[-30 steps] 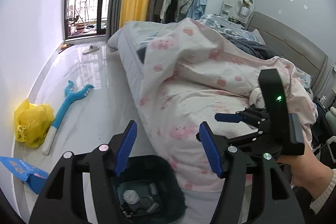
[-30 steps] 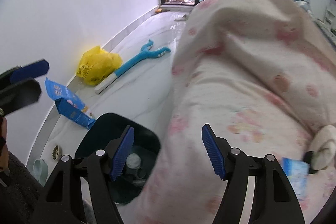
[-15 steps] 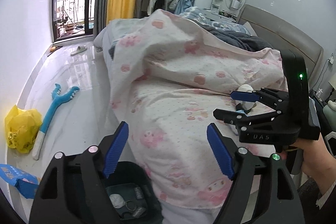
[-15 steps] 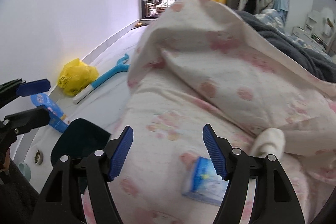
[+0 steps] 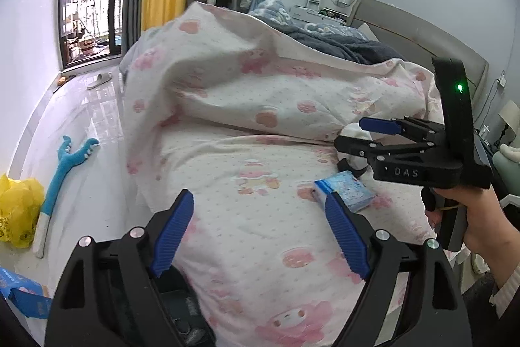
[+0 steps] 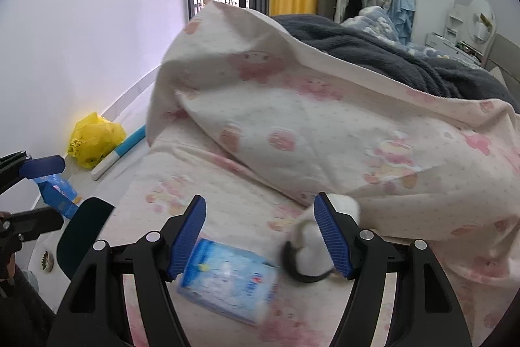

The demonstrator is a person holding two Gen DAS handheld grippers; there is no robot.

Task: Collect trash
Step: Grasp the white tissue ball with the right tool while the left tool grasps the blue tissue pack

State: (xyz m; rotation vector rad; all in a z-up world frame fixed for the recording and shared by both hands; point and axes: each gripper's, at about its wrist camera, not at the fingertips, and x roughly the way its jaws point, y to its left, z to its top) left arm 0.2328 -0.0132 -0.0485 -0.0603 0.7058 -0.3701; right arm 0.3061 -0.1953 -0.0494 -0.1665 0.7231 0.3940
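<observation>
A light blue tissue pack (image 6: 227,285) lies on the pink-patterned bedspread, just below and between the open jaws of my right gripper (image 6: 260,241). It also shows in the left wrist view (image 5: 347,189), under the right gripper (image 5: 380,135). A white fluffy item with a black band (image 6: 308,249) lies beside it. My left gripper (image 5: 260,233) is open and empty over the bed edge. A dark bin (image 5: 182,308) with some trash sits below it on the floor and shows in the right wrist view (image 6: 81,236).
On the floor by the wall lie a yellow plastic bag (image 5: 18,210), a blue and white long-handled tool (image 5: 61,178) and a blue carton (image 6: 58,191). A rumpled duvet (image 6: 325,119) and dark blanket (image 6: 390,54) cover the bed.
Both grippers have swung from the floor and bin up over the bed. The tissue pack now lies between the right gripper's open jaws. Both stay open.
</observation>
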